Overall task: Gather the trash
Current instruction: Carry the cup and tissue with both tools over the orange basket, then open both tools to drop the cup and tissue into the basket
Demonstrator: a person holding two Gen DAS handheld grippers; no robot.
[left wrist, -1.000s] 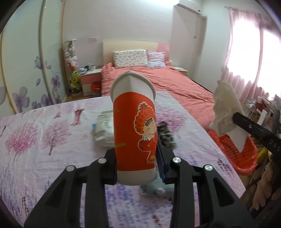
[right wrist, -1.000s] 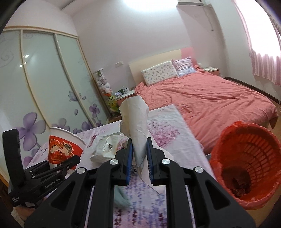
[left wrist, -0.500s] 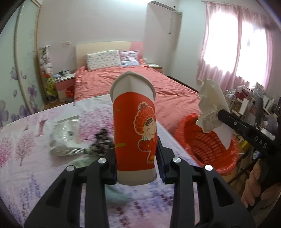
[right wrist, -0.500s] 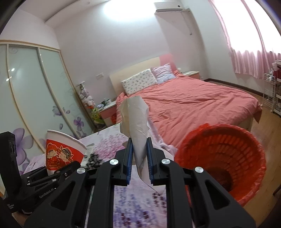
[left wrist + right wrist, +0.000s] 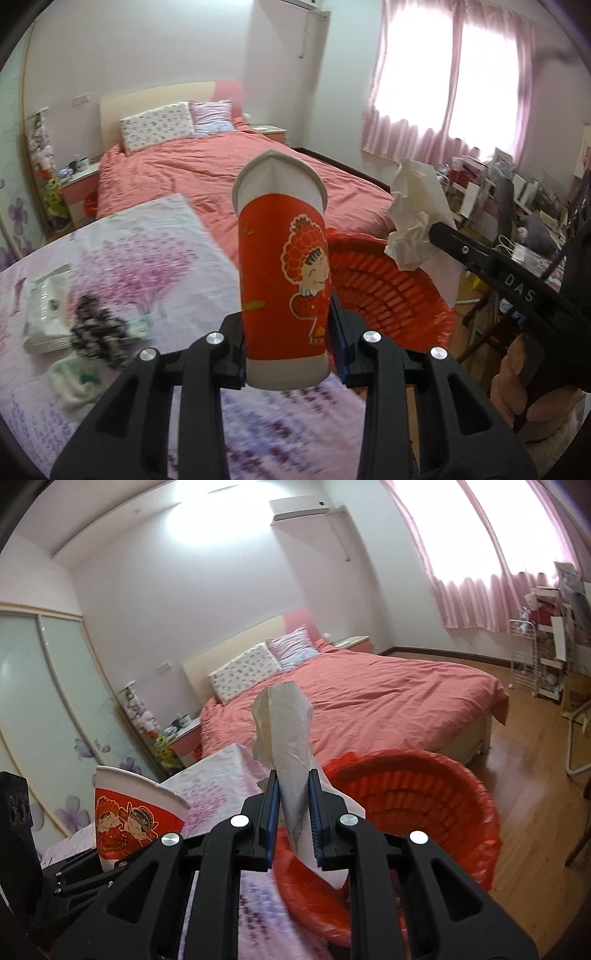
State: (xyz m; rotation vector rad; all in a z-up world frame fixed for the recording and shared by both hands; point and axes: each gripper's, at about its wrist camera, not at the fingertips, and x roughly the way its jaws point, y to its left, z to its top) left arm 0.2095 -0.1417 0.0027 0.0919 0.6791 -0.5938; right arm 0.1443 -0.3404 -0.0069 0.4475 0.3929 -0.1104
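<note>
Over red basket [image 5: 424, 797], L claw [image 5: 288, 354] gripping cup [image 5: 282, 266], R claw [image 5: 293, 823] pinching tissue [image 5: 286, 731]

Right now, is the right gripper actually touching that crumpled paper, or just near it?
Touching. In the right wrist view the right gripper has both blue pads pressed against the crumpled paper, which sticks up between them above the red basket.

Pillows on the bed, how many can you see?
2. A floral white pillow lies at the headboard, and a striped pink pillow sits right beside it on the window side, partly overlapping. The red bedspread could hide others.
</note>
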